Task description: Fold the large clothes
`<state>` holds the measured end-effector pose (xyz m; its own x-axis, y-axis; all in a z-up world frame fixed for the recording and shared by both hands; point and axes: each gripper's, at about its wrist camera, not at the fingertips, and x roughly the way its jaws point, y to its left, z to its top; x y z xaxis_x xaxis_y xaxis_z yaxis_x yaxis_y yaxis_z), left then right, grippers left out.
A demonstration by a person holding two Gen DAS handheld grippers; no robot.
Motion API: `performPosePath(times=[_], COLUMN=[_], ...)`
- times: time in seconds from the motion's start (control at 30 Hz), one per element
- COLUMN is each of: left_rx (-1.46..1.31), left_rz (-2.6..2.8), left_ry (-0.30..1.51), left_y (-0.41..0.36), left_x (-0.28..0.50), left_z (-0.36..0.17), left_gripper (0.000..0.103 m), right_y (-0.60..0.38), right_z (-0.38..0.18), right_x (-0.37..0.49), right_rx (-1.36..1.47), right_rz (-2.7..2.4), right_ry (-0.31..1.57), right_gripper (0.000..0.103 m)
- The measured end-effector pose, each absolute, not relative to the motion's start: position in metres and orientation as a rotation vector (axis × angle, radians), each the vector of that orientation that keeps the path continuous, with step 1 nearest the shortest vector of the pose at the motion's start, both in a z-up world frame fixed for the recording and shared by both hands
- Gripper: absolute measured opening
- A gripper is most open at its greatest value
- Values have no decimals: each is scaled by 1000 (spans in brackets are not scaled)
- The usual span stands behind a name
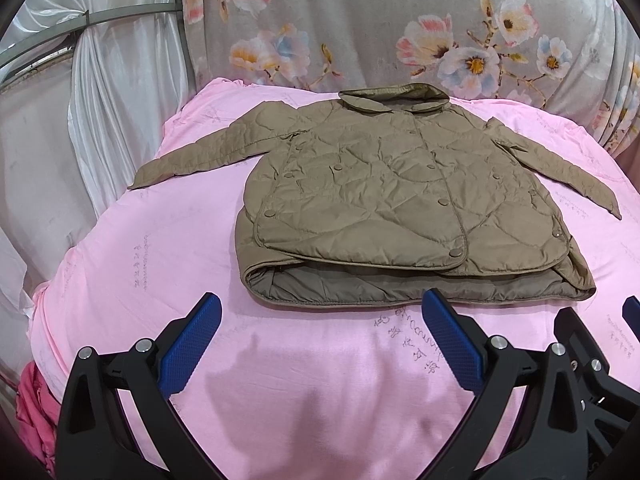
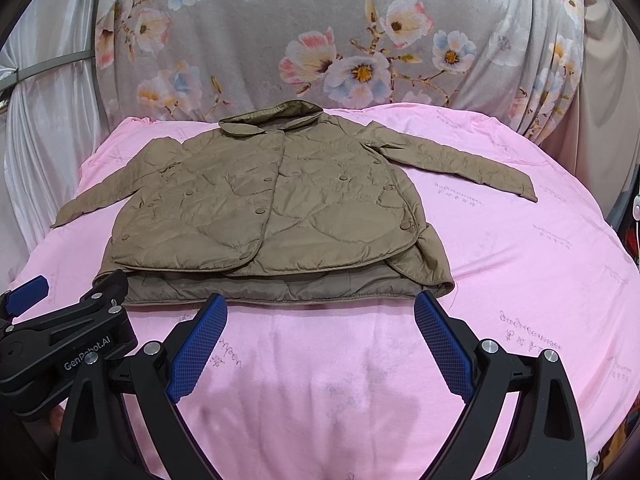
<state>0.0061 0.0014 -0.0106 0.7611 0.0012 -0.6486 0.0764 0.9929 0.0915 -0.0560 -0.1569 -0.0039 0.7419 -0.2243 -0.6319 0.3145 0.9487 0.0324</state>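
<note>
Pink bedsheet [image 1: 120, 280]: quilted jacket [image 1: 400, 200] flat, sleeves spread.

The jacket's [image 1: 384, 184] back layer is hidden under its front. The print on the pink sheet [image 1: 280, 380] is too small to read. The right tool [image 1: 628, 312] is cut off by the left view's edge.

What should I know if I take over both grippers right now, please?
Left gripper: open, empty, just short of the hem.
Right gripper: open, empty, also near the hem.
Jacket: flat on the pink sheet, front up, collar at the far end, both sleeves spread out.
Done: jacket laid out; no fold visible.
Left: fold the sleeves in, then the body.
</note>
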Motion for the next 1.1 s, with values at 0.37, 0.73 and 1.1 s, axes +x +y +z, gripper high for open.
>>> performPosePath(times=[0.37,0.73,1.1], left_rx=[118,125,113], left_rz=[-40,30,94], left_ry=[718,658,660], left_y=[-3,6,2], left_x=[22,102,191], left_z=[-11,4,-7], left_gripper=[98,98,98], right_y=[-168,-329,-516], right_z=[-18,-14,-59], right_x=[-35,32,103], right_rx=[149,417,653], right_rz=[-282,-354,-569], right_ry=[673,619,594], right_gripper=[93,93,93])
